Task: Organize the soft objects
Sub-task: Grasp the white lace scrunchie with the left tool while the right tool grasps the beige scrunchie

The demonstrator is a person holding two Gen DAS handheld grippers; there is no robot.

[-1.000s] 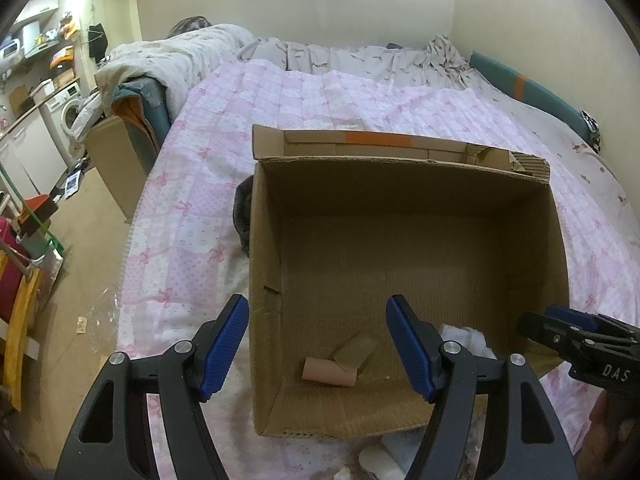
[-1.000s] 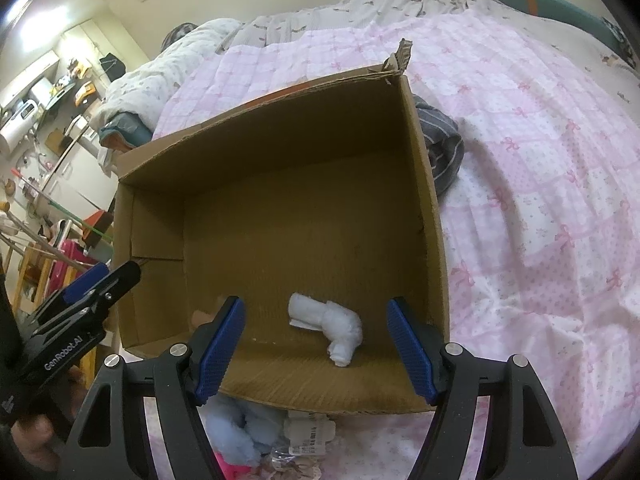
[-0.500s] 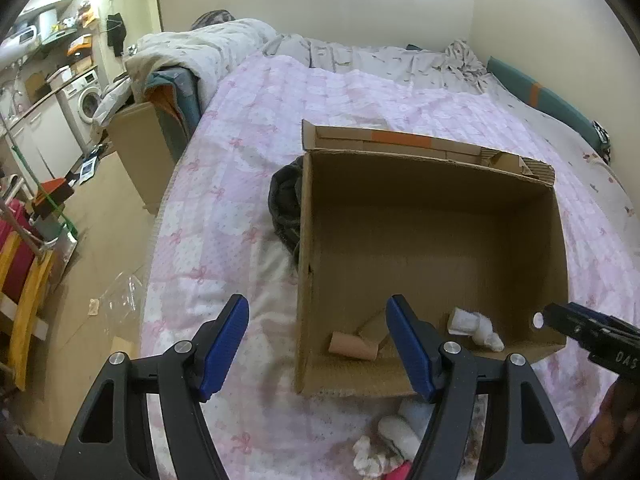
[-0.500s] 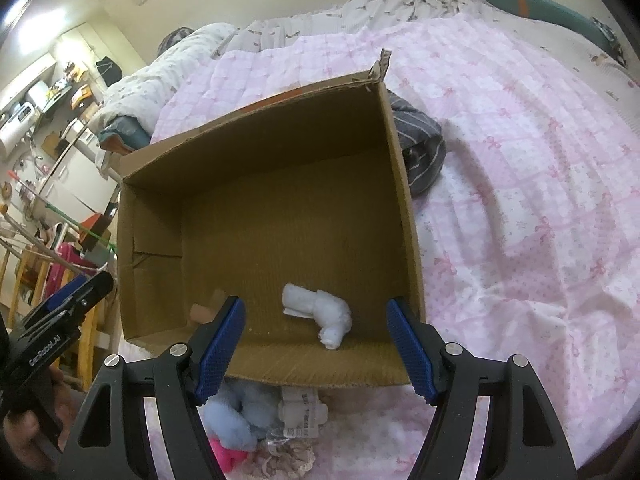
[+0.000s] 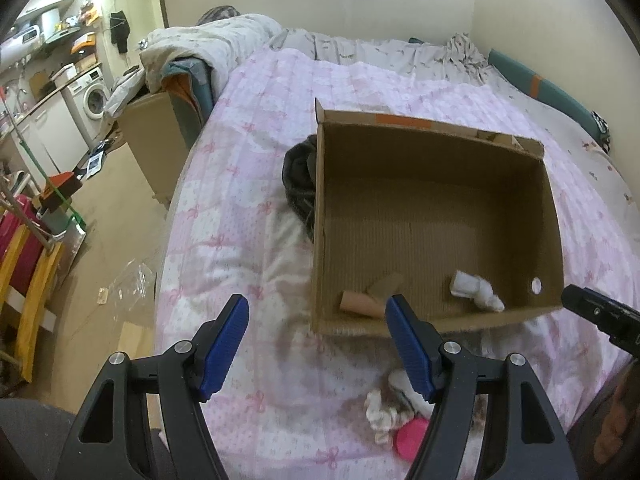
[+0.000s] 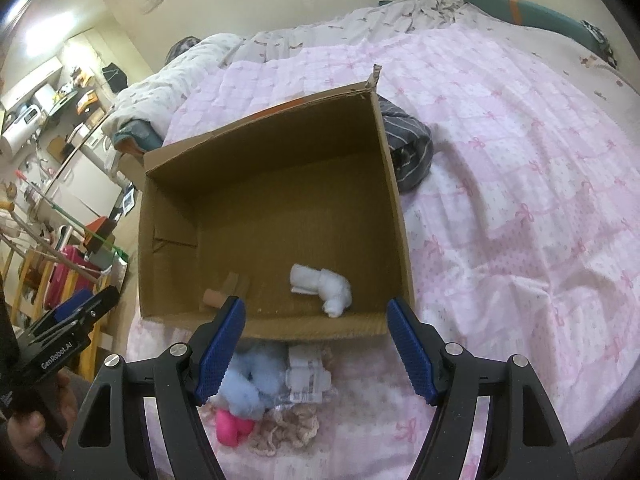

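Note:
An open cardboard box (image 5: 436, 152) (image 6: 394, 208) stands on the pink bed. Inside it lie a rolled white sock (image 5: 476, 290) (image 6: 322, 286) and a rolled tan sock (image 5: 360, 302) (image 6: 214, 298). In front of the box lies a small pile: a pale blue fluffy item (image 6: 250, 386), a pink item (image 6: 232, 428) (image 5: 410, 438), a packaged white item (image 6: 308, 374) and a beige crocheted piece (image 6: 286, 426). My left gripper (image 5: 318, 344) is open and empty, before the box's left corner. My right gripper (image 6: 314, 344) is open and empty, above the pile and the box's near wall.
A dark striped garment (image 5: 298, 176) (image 6: 408, 148) lies against the box's side. The pink quilt (image 6: 520, 184) covers the bed. Left of the bed are the floor, another cardboard box (image 5: 154, 144), a washing machine (image 5: 94, 100) and a drying rack (image 5: 28, 240).
Both grippers have pulled back and up from the box. The left view swung left, showing more floor. The pile in front of the box came into fuller view. Both stay open.

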